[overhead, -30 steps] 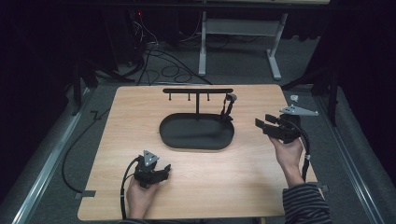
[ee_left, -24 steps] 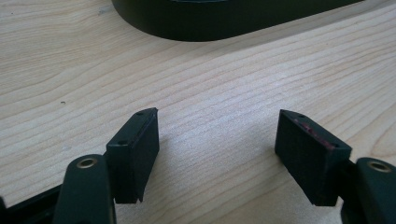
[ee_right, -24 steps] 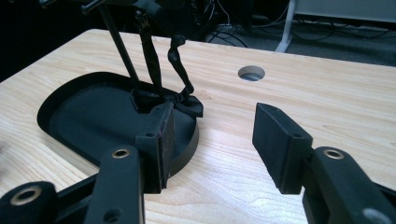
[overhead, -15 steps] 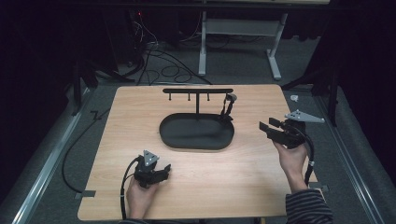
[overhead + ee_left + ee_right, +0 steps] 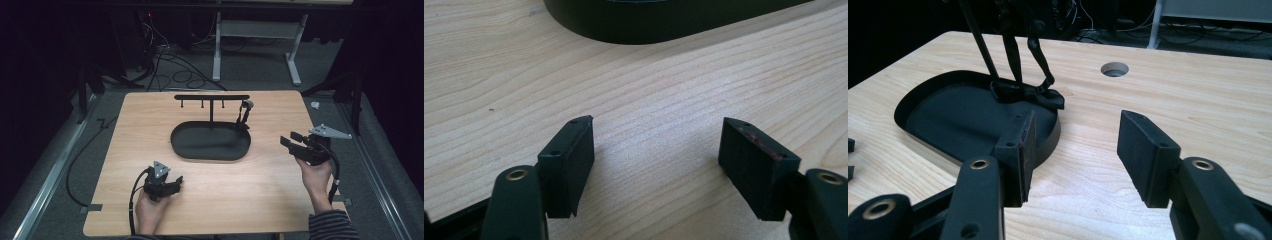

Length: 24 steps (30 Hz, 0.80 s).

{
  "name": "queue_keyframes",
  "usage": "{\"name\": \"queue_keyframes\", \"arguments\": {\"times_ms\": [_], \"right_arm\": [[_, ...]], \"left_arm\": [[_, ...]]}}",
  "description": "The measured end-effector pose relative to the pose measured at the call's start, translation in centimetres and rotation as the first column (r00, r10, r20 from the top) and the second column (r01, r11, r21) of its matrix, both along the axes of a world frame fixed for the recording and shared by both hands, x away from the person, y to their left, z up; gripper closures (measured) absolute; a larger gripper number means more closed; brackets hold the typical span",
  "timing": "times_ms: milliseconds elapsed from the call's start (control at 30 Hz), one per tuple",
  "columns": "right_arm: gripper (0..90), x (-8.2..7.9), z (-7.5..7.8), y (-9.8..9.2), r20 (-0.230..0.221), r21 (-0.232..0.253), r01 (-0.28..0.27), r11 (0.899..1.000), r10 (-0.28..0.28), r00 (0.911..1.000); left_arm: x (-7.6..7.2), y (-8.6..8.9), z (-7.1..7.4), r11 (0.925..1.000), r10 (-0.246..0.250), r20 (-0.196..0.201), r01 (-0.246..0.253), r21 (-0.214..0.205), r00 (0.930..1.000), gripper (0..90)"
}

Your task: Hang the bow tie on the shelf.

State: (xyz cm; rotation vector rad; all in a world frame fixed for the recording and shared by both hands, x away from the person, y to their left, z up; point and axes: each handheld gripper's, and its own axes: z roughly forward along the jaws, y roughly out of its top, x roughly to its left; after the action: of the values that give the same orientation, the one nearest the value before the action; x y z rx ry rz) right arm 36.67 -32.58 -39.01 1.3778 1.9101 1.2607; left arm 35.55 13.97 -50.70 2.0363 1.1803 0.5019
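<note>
- In the lower left of the high view, the left gripper (image 5: 176,182) rests low over the wooden table (image 5: 270,210), held by the left hand (image 5: 150,212), with its cable looping back toward the bottom edge.
- In the left gripper view its jaws stand wide apart with bare wood between them and nothing held; the dark wall of the tray (image 5: 664,22) curves along the top of the frame, well beyond the fingertips.
- At the right of the high view, the right hand (image 5: 316,177), with a striped sleeve (image 5: 327,226) behind it, holds the right gripper (image 5: 289,139) above the table, jaws pointing left toward the tray.
- In the right gripper view those jaws are also wide open and empty; the tray's near rim (image 5: 1048,142) sits just past the left jaw, while the open gap between the jaws looks onto bare wood to the right of the tray.
- In the centre of the high view lies the black oval tray (image 5: 185,145), with a T-shaped stand (image 5: 211,97) rising from its far edge.
- A dark strap (image 5: 243,117) hangs from the stand's right end down to the tray; in the right gripper view its lower end (image 5: 1043,95) lies on the tray floor, upper middle of the frame.
- A round hole (image 5: 1114,69) in the tabletop shows farther back in the right gripper view.
- Beyond the table, at the top of the high view, cables (image 5: 170,62) lie on the floor beside a white table frame (image 5: 295,55).
</note>
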Motion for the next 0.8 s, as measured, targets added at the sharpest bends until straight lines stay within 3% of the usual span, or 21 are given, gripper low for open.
{"name": "queue_keyframes", "arguments": {"times_ms": [800], "right_arm": [[51.3,-1.3,-2.2,-0.1,-0.041,0.010,-0.015,1.000,0.015,0.9991]], "left_arm": [[0.0,0.0,0.0,1.0000,0.000,0.000,0.000,0.001,1.0000,31.0]]}}
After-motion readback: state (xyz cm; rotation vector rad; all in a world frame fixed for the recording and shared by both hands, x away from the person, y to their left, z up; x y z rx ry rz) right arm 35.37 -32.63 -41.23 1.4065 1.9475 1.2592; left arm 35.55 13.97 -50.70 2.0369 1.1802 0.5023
